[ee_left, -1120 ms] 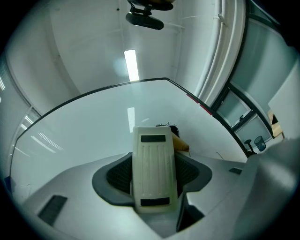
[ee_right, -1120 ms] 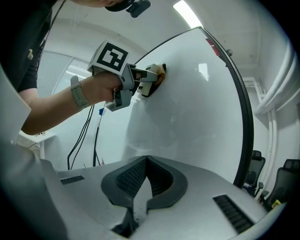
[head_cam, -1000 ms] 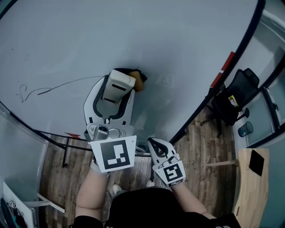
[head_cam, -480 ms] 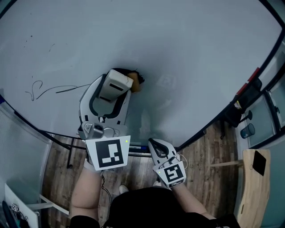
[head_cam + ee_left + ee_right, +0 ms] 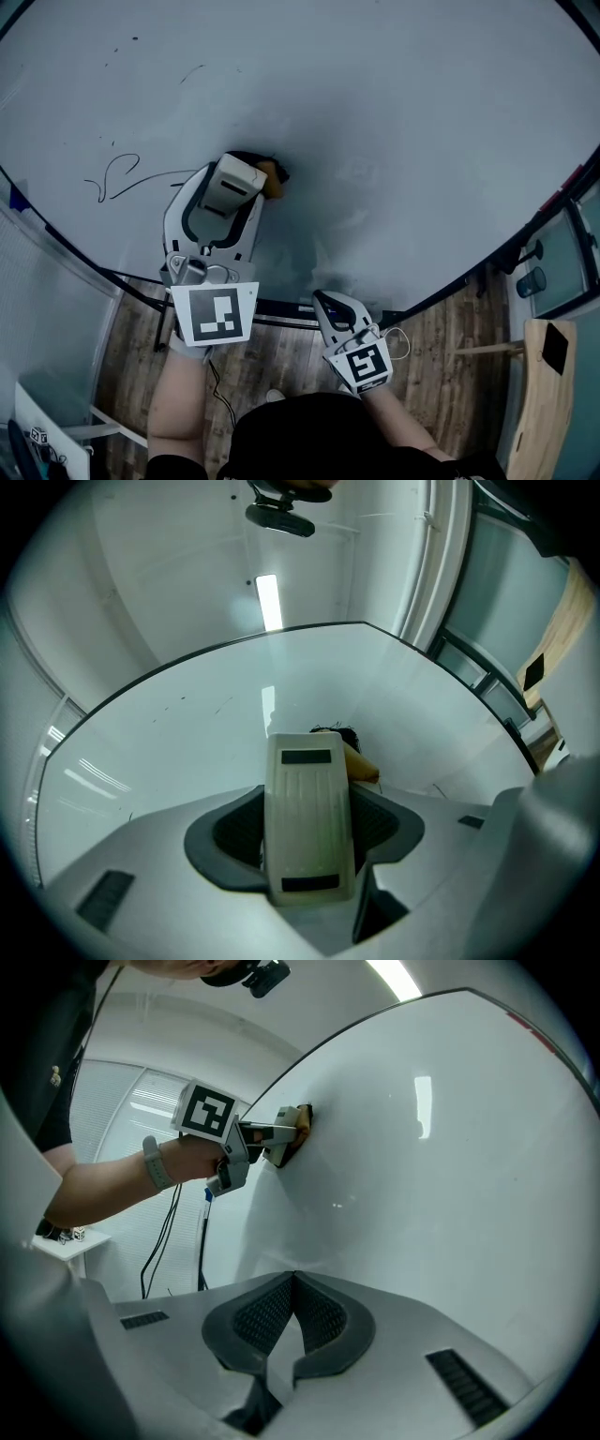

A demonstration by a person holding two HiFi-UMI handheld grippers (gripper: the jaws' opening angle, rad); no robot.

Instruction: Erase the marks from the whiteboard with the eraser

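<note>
Whiteboard [image 5: 394,112] wiping: left gripper [image 5: 232,187] pinches the eraser [image 5: 271,178] against the board, right of the marks [image 5: 117,178].
I'd press flat and sweep left along that line; right gripper [image 5: 330,312] hangs low, pressed together, empty.

**Setting: office or meeting room**

Large wall whiteboard [image 5: 375,112] with pen marks [image 5: 103,187]. Wood-plank floor [image 5: 450,342] below it. Glazed partitions [image 5: 574,246] in dark frames at right, with a light wooden tabletop [image 5: 539,403] beside them. Ceiling strip light [image 5: 268,602] overhead. Slatted blinds [image 5: 141,1110] to one side.
</note>
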